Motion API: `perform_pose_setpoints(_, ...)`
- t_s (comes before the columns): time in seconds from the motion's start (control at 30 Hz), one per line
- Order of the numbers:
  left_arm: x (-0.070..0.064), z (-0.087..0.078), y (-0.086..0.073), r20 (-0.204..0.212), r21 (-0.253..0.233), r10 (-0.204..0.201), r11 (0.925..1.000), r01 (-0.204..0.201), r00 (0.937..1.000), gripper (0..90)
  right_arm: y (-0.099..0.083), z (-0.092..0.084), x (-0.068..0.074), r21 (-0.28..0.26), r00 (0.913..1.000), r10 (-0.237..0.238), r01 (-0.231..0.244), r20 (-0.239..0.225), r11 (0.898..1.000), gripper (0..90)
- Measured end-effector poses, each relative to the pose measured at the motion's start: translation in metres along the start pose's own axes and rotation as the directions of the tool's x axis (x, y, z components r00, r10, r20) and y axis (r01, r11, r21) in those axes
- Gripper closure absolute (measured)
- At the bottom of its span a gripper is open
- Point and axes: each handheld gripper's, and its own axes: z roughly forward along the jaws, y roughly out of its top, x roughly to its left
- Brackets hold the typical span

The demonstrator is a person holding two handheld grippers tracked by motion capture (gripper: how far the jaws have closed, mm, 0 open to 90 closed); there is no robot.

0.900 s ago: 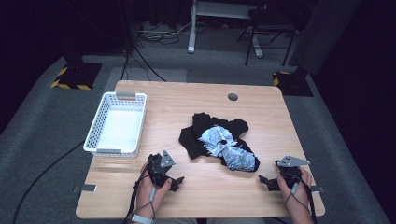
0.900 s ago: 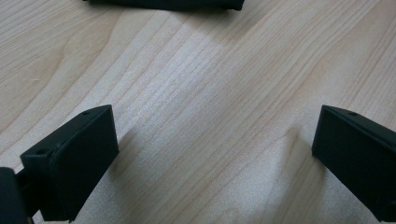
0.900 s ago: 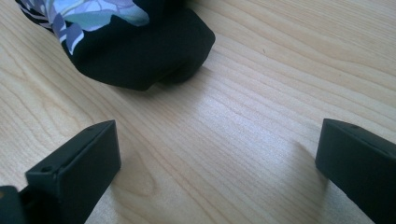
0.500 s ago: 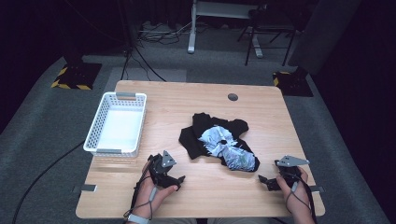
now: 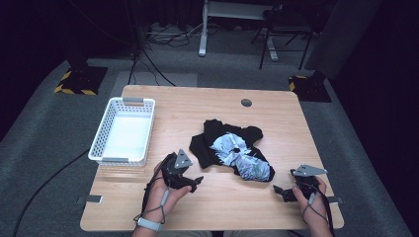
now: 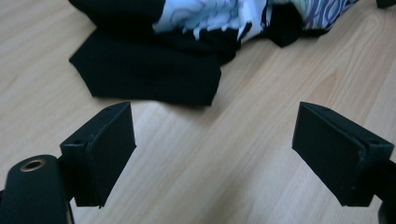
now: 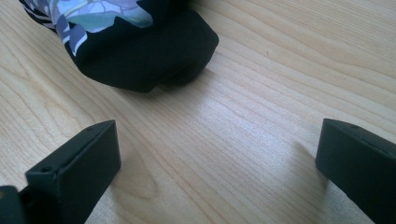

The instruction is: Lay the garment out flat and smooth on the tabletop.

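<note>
Nearing shirt (image 5: 232, 150): left gripper (image 5: 193, 181) moved closer | right gripper (image 5: 280, 191) unchanged | both jaws open, empty

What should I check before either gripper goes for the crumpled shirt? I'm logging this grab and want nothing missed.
1. Left gripper open: ok, jaws wide apart, nothing between them.
2. Right gripper open: ok, jaws apart over bare wood.
3. Black printed shirt free of both grippers: ok, neither touches it.
4. Path from the left gripper to the shirt's black edge: ok, only bare table between.
5. White basket ready to take something: ok, it looks empty.
6. Shirt layers separable at the near edge: cannot tell, the folds are bunched.
</note>
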Motion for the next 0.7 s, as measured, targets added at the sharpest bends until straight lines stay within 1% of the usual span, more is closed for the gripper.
perform_pose_setpoints(0.1, 0.003, 0.004, 0.01, -0.017, -0.021, -0.007, 0.9998, 0.006, 0.9998, 15.0, 0.0, 0.0, 0.0, 0.0, 1.0, 0.0, 0.0, 0.0, 1.0, 0.0)
perform_pose_setpoints(0.13, 0.003, 0.007, 0.013, 0.001, -0.014, 0.002, 0.9999, -0.002, 1.0, 16.6, 0.0, 0.0, 0.0, 0.0, 1.0, 0.0, 0.0, 0.0, 1.0, 0.0)
perform_pose_setpoints(0.17, 0.003, 0.01, 0.015, 0.019, -0.011, 0.006, 0.9999, -0.005, 0.9998, 20.4, 0.0, 0.0, 0.0, 0.0, 1.0, -0.001, 0.001, -0.001, 1.0, 0.0)
perform_pose_setpoints(0.23, 0.005, 0.013, 0.018, 0.017, -0.013, 0.002, 0.9999, -0.002, 0.9998, 22.0, 0.0, 0.0, 0.0, 0.0, 1.0, -0.002, 0.002, -0.002, 1.0, 0.0)
perform_pose_setpoints(0.27, 0.008, 0.02, 0.021, 0.003, -0.006, 0.011, 0.9999, -0.011, 0.9999, 23.2, 0.0, 0.0, 0.0, 0.0, 1.0, -0.004, 0.004, -0.004, 1.0, 0.0)
perform_pose_setpoints(0.37, 0.014, 0.032, 0.022, -0.005, 0.009, 0.0, 1.0, 0.0, 1.0, 24.5, 0.0, 0.0, 0.0, -0.001, 1.0, -0.008, 0.008, -0.006, 1.0, 0.0)
perform_pose_setpoints(0.4, 0.014, 0.032, 0.022, -0.005, 0.009, 0.0, 1.0, 0.0, 1.0, 24.4, 0.0, 0.0, 0.0, -0.001, 1.0, -0.007, 0.007, -0.006, 1.0, 0.0)
perform_pose_setpoints(0.43, 0.019, 0.041, 0.021, -0.01, 0.023, -0.011, 0.9997, 0.011, 0.9999, 24.3, 0.0, 0.0, 0.0, -0.001, 1.0, -0.008, 0.008, -0.006, 1.0, 0.0)
perform_pose_setpoints(0.47, 0.019, 0.041, 0.021, -0.01, 0.023, -0.011, 0.9997, 0.011, 0.9999, 24.0, 0.0, 0.0, 0.0, 0.0, 0.9999, -0.008, 0.008, -0.006, 1.0, 0.0)
perform_pose_setpoints(0.5, 0.021, 0.05, 0.02, -0.014, 0.045, -0.018, 0.9988, 0.018, 0.9997, 23.5, 0.0, 0.0, 0.0, 0.0, 1.0, -0.008, 0.008, -0.006, 1.0, 0.0)
perform_pose_setpoints(0.6, 0.023, 0.066, 0.017, -0.02, 0.089, -0.014, 0.9959, 0.015, 0.9997, 23.6, 0.0, 0.0, 0.0, 0.0, 0.9999, -0.008, 0.008, -0.006, 1.0, 0.0)
perform_pose_setpoints(0.63, 0.023, 0.071, 0.016, -0.016, 0.098, -0.013, 0.9951, 0.014, 0.9998, 24.4, 0.0, 0.0, 0.0, 0.0, 0.9999, -0.008, 0.008, -0.006, 1.0, 0.0)
perform_pose_setpoints(0.67, 0.023, 0.075, 0.015, -0.003, 0.108, -0.004, 0.9942, 0.004, 1.0, 27.8, 0.0, 0.0, 0.0, 0.0, 0.9999, -0.009, 0.009, -0.006, 1.0, 0.0)
perform_pose_setpoints(0.7, 0.022, 0.078, 0.013, 0.014, 0.116, 0.014, 0.9932, -0.016, 0.9998, 37.9, 0.0, 0.0, 0.0, 0.0, 0.9999, -0.009, 0.009, -0.006, 1.0, 0.0)
